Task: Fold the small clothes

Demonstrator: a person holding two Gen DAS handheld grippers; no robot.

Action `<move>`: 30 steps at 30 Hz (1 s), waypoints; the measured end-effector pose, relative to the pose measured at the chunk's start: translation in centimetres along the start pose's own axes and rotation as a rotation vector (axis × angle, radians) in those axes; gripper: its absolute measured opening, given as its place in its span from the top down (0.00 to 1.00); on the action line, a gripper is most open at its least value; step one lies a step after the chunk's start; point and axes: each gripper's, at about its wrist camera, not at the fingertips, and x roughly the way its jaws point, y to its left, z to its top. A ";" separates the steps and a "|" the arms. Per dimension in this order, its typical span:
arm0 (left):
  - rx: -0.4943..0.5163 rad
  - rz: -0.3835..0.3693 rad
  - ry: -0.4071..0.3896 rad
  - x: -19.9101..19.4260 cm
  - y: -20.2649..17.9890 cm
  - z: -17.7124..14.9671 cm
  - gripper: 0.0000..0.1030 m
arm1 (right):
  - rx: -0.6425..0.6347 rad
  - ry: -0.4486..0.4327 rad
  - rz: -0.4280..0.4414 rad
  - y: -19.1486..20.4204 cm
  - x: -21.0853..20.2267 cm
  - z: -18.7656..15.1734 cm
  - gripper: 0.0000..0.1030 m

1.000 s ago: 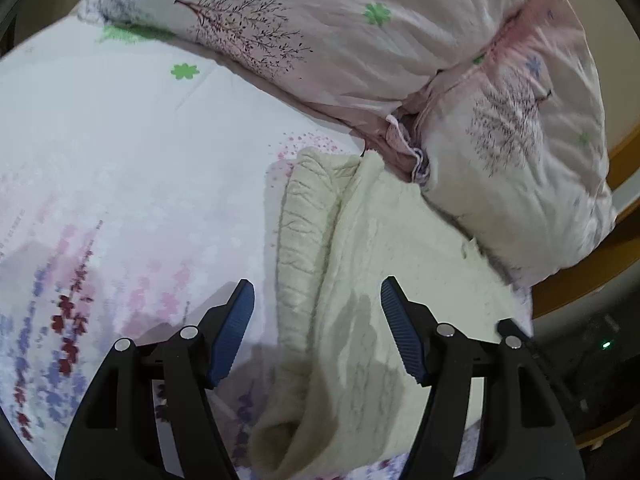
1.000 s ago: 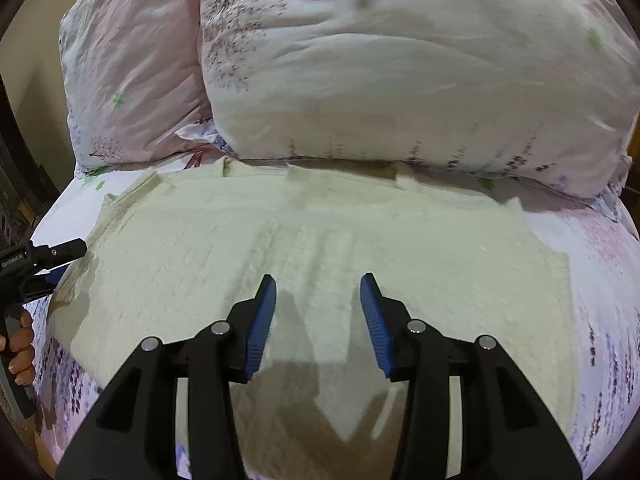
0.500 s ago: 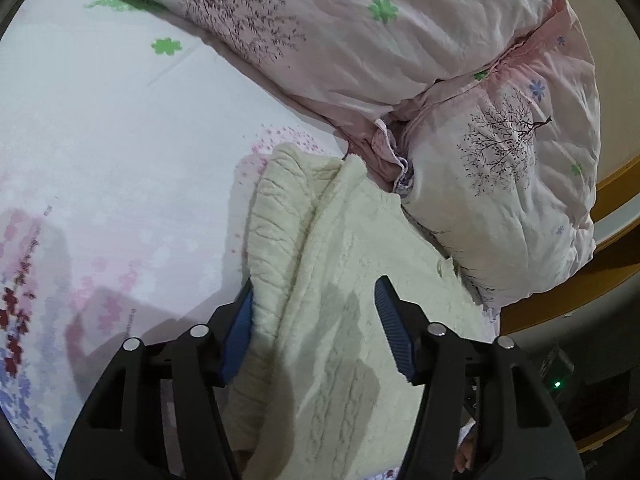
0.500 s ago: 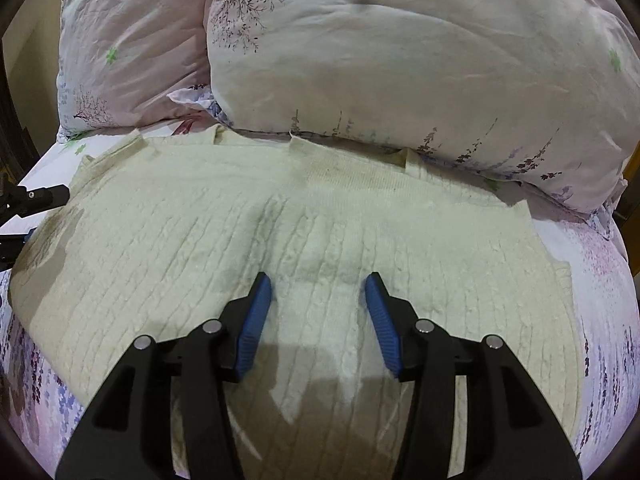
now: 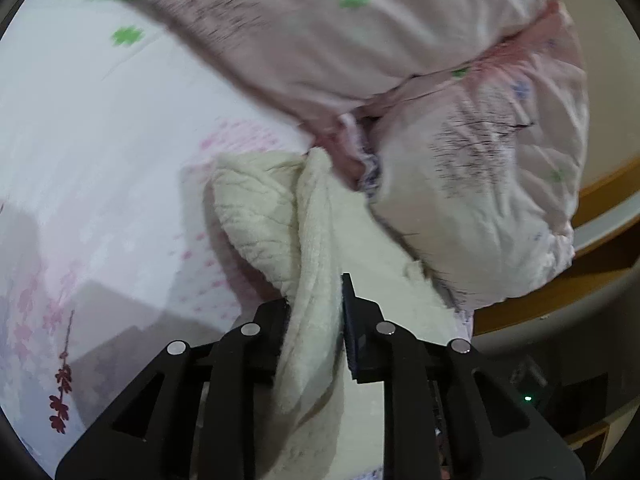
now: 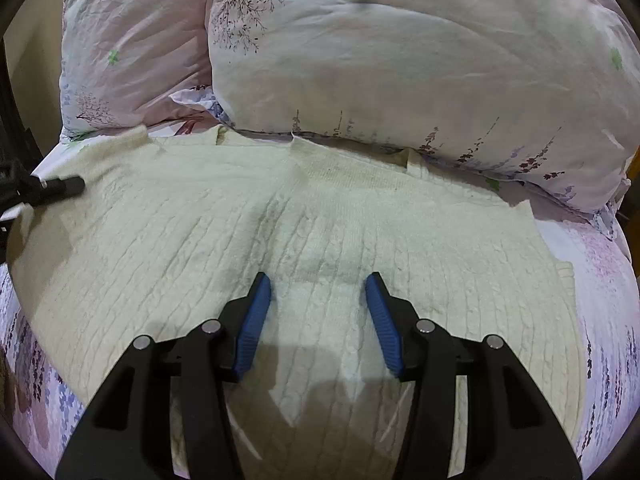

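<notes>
Honestly risky: left gripper (image 5: 316,312) just pinched shut on sweater (image 5: 256,216) edge, right gripper (image 6: 318,320) half-open, holding nothing; could drag instead of fold.

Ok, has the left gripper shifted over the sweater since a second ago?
Yes. The left gripper has moved onto the cream sweater edge, closer to the pillows, and its jaws have just been closing on a raised fold.

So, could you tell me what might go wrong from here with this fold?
1. The left gripper, whose fingers have just been closing, pinches only the cream sweater edge; it could slip out.
2. The sweater's top lies against the pillows; lifting may drag them.
3. The right gripper is open above the sweater, so it may shift.
</notes>
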 end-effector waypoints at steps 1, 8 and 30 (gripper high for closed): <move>0.010 -0.010 -0.006 -0.1 -0.5 0.0 0.81 | 0.000 0.000 0.000 0.0 0.0 0.0 0.51; 0.139 -0.114 -0.036 -0.3 -7.7 -0.7 0.83 | 0.059 -0.005 0.076 -1.4 -1.0 0.0 0.49; 0.445 -0.058 0.171 14.2 -23.4 -13.5 0.87 | 0.534 -0.117 0.013 -20.6 -8.0 -6.9 0.40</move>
